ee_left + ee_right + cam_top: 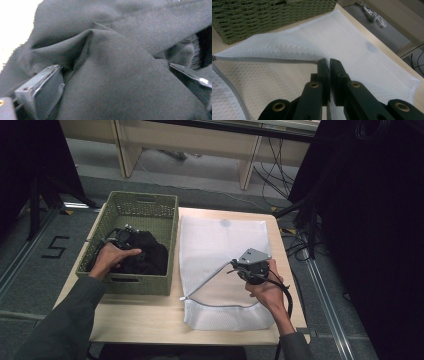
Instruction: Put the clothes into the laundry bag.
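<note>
A green woven basket [126, 285] stands on the left of the table and holds a black garment [148, 256]. My left gripper [131, 245] is down in the basket, open, with its jaws spread wide and pressed into the garment [120, 45], a fold bulging between them. A white mesh bag [220, 240] lies flat to the right of the basket. My right gripper [233, 264] is shut on the bag's grey zipper edge [205, 281] and holds it raised, so the mouth gapes. In the right gripper view the zipper [262, 60] runs straight into the closed jaws.
The wooden table [145, 317] is small, and its right edge lies close beside the bag. Black curtains and loose cables [300, 240] stand to the right. Wooden furniture legs [248, 167] rise beyond the far edge. The basket's wall [262, 17] sits just past the bag.
</note>
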`<state>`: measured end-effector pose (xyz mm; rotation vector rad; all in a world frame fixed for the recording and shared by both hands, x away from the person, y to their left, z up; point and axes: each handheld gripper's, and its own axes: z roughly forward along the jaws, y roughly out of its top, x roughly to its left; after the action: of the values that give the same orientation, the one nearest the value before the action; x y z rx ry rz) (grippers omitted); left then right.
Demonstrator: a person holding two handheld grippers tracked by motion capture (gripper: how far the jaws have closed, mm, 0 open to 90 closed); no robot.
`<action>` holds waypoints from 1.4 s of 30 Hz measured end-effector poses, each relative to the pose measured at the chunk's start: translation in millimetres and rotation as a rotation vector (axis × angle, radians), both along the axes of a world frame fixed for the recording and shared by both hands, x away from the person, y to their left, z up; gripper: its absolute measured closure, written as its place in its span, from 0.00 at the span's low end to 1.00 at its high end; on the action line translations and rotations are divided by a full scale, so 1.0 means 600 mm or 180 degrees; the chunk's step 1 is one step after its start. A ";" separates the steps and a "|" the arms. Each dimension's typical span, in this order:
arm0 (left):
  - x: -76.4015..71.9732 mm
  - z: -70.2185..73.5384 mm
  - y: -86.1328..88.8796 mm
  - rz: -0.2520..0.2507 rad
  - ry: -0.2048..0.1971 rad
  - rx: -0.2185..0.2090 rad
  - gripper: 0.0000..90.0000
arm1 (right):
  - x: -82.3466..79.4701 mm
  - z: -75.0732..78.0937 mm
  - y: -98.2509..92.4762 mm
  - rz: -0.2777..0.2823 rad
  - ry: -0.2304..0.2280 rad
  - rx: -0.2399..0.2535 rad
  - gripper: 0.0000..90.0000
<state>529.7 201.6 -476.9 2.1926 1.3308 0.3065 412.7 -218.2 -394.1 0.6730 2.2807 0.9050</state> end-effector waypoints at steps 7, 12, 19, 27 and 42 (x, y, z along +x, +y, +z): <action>-0.004 -0.008 -0.001 -0.0151 0.0154 -0.0075 0.02 | -0.001 -0.002 0.001 -0.0023 0.0025 0.0003 0.97; -0.004 -0.012 -0.005 -0.0195 0.0162 -0.0060 0.00 | 0.001 -0.003 -0.001 -0.0017 0.0056 -0.0001 0.97; 0.002 -0.020 -0.007 -0.0174 0.0166 0.0028 0.00 | -0.001 -0.003 0.002 -0.0021 0.0059 0.0014 0.97; -0.004 -0.012 -0.012 -0.0178 0.0256 -0.0037 0.22 | 0.003 -0.002 0.002 0.0024 0.0033 0.0005 0.97; -0.026 0.060 -0.025 -0.0656 -0.0108 -0.0081 0.71 | 0.004 0.002 -0.002 -0.0004 0.0030 0.0038 0.97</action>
<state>513.9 186.5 -441.0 2.2696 1.0734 0.2453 415.3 -219.6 -392.9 0.6852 2.2846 0.9172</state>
